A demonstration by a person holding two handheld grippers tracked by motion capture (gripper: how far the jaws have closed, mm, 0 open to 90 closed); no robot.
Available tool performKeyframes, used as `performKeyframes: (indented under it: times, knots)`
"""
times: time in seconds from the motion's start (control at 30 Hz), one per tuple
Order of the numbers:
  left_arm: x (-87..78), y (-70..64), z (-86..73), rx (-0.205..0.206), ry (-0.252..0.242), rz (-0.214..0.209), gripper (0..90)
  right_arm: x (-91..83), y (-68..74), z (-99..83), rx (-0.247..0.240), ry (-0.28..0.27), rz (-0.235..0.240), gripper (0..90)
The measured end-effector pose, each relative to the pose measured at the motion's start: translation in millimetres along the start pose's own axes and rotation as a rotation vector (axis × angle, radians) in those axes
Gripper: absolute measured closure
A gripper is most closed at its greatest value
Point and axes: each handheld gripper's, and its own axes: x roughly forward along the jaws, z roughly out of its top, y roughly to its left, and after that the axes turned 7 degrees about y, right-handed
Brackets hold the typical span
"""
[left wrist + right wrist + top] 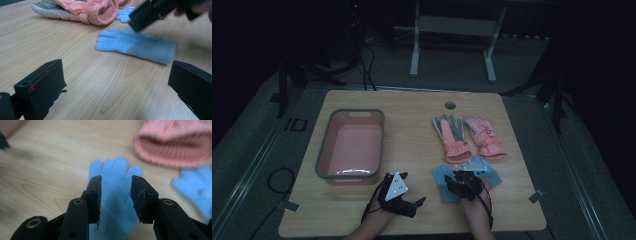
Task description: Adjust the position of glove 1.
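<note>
Lying on table [412, 210]: two pink gloves [469, 137], apparently two blue gloves [447, 182], one pink bin [352, 145], both grippers' fingers parted, empty.

Dim lab: wooden table [412, 210], floor cables [367, 70], metal stand legs [414, 55]

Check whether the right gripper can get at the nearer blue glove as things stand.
Probably yes. The right gripper is poised over the blue glove with its jaws parted to either side of it, and nothing lies between them. The pink gloves lie farther back, and the left gripper is off to the side.
</note>
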Motion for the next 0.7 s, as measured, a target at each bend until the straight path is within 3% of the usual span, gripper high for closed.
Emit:
performKeyframes:
  times: [0.1, 0.13, 0.17, 0.23, 0.4, 0.53, 0.7]
  knots:
    - [-0.1, 0.2, -0.2, -0.005, -0.005, -0.002, 0.8, -5.0, -13.8, 9.1, -0.066, 0.001, 0.012, 60.3]
    - [-0.1, 0.2, -0.2, -0.005, -0.005, -0.002, 0.8, -5.0, -13.8, 9.1, -0.066, 0.001, 0.012, 60.3]
    - [0.0, 0.4, -0.2, -0.008, -0.004, -0.004, 0.8, -6.2, -24.0, 13.7, -0.107, 0.011, 0.042, 60.3]
    - [0.1, 0.4, -0.1, -0.006, -0.004, -0.004, 0.8, -8.5, -33.3, 16.6, -0.143, 0.001, 0.059, 60.4]
    - [0.1, 0.4, 0.0, -0.004, -0.003, -0.005, 0.8, -15.0, -59.5, 21.0, -0.185, 0.004, 0.1, 60.3]
    - [0.3, 0.4, 0.1, -0.006, 0.0, -0.003, 0.8, -17.4, -87.0, 19.8, -0.214, 0.039, 0.084, 57.4]
    - [0.2, 0.3, 0.0, -0.003, -0.002, -0.006, 0.8, -17.0, -115.8, 15.9, -0.237, 0.087, 0.107, 59.0]
